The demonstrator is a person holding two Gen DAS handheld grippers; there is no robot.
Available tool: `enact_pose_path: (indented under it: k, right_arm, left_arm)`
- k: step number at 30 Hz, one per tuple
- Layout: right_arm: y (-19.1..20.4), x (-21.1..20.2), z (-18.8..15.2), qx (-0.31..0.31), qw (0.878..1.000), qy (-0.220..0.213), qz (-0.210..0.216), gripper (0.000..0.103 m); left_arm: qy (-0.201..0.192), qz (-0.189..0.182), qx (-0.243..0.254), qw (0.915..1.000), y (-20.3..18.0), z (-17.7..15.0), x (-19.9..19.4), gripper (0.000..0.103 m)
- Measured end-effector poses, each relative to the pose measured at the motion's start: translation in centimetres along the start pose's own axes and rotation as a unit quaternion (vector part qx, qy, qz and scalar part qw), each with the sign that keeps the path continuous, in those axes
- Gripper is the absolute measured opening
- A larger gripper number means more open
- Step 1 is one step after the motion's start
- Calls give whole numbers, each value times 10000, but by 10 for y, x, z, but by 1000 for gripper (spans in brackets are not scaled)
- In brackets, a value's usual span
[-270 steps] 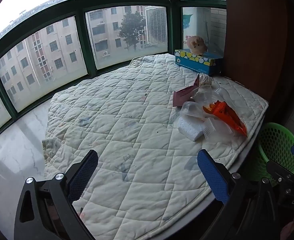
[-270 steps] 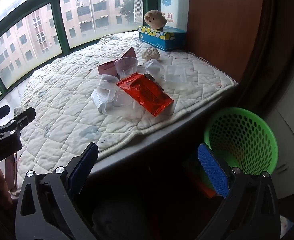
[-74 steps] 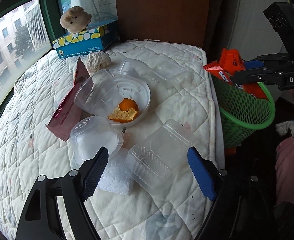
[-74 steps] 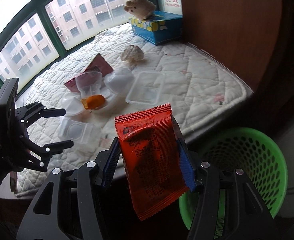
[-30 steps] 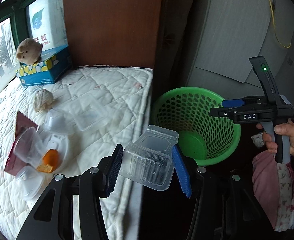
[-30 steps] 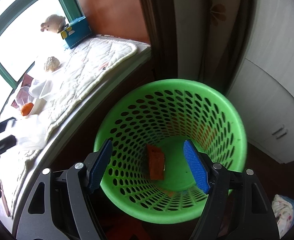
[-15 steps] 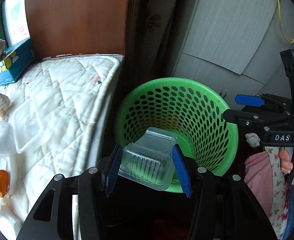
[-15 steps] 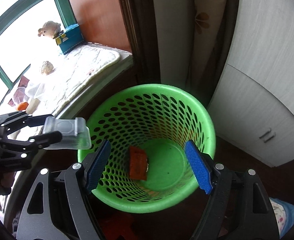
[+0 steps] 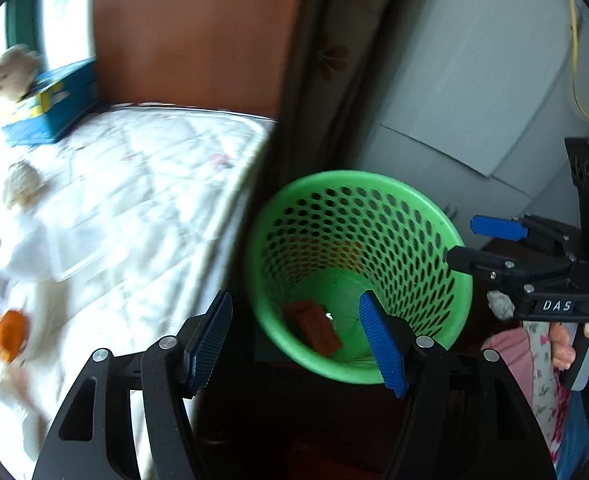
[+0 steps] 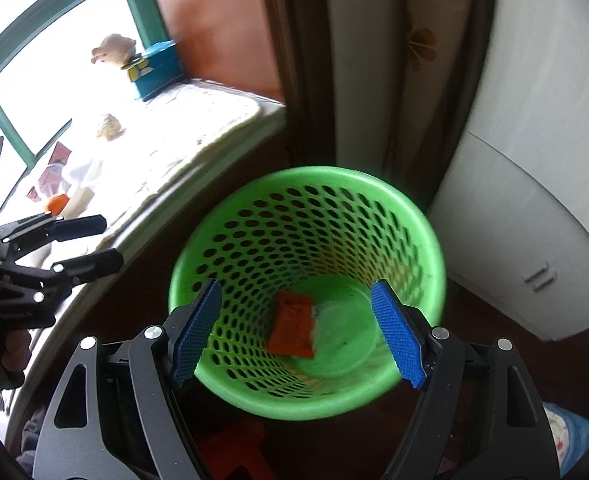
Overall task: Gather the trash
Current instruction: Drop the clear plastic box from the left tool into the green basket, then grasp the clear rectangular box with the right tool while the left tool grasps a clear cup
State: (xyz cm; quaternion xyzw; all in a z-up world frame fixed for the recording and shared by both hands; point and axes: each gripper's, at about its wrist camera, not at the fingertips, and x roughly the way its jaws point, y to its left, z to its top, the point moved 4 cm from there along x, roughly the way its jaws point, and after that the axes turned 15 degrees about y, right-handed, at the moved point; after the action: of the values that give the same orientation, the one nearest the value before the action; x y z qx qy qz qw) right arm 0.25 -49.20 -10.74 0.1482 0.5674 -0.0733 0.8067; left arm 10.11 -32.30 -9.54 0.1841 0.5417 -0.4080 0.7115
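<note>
Both grippers empty above the green basket.

Left wrist view: left gripper (image 9: 298, 340) sits low centre, jaws spread, nothing between; green basket (image 9: 460, 300) mid-frame holds an orange wrapper (image 9: 314, 326); quilted mattress (image 9: 134, 200) fills the left. Right wrist view: right gripper (image 10: 298, 334) hangs bottom centre, jaws spread wide; the wrapper lies on the basket floor; white cabinet (image 10: 534, 200) at right.
</note>
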Motion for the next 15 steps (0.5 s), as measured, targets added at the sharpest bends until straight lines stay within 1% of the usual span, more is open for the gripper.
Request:
enact_pose_path:
  k: [2, 6, 8, 12, 15]
  right_arm:
    - [14, 0, 6, -131, 9999, -35, 33, 77]
    - [46, -1, 20, -352, 9992, -134, 141, 80]
    - [65, 0, 29, -473, 9985, -164, 219, 80]
    - [102, 6, 46, -675, 9968, -176, 399, 80]
    - [128, 10, 60, -815, 9953, -162, 497, 80]
  left_arm:
    - [-67, 143, -129, 9998, 12, -6, -12, 64]
    - [-210, 604, -333, 9974, 41, -19, -38, 64]
    - [-265, 723, -517, 9957, 62, -25, -52, 64]
    - [-342, 941, -945, 9905, 103, -43, -74, 64]
    - [-377, 1148, -1249, 9848, 132, -56, -86, 64]
